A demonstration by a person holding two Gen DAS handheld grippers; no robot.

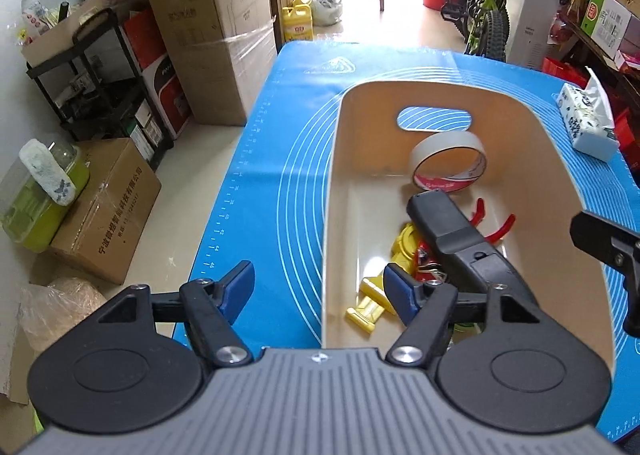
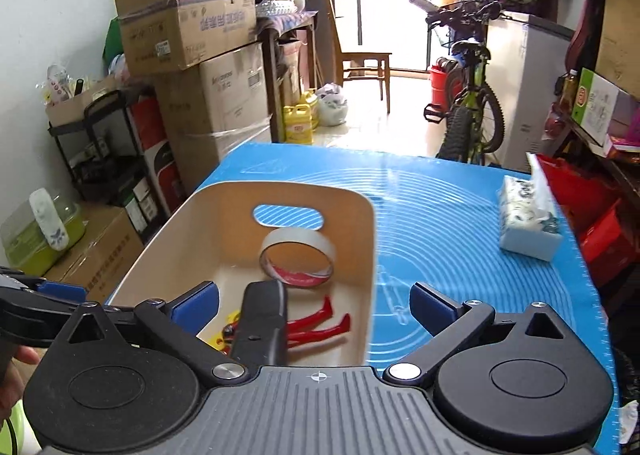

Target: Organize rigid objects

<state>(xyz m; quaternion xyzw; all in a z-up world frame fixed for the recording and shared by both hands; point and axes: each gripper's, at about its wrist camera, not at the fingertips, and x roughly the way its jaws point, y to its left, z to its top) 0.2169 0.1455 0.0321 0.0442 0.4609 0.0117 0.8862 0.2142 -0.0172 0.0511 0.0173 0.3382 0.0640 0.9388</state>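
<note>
Left wrist view shows the left gripper (image 1: pixel 320 291) spread wide and empty, straddling the bin's (image 1: pixel 334 183) near wall. The right gripper (image 2: pixel 314 305) hangs equally agape, holding nothing. Inside lie a black remote (image 1: pixel 452 239), tape roll (image 1: pixel 450 163), red pliers (image 2: pixel 320 325) and a yellow tool (image 1: pixel 384 283). I'd worry a careless pullback snags the wall and tips the bin; the tissue pack (image 2: pixel 528 223) sits well apart.

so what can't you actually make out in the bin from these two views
- Yellow item: left wrist view, its right part sits behind the left gripper finger and the black device; what it is stays unclear.
- Red-handled tool: right wrist view, its head is hidden under the black device.
- Bin near wall: cut off by both gripper bodies.
</note>
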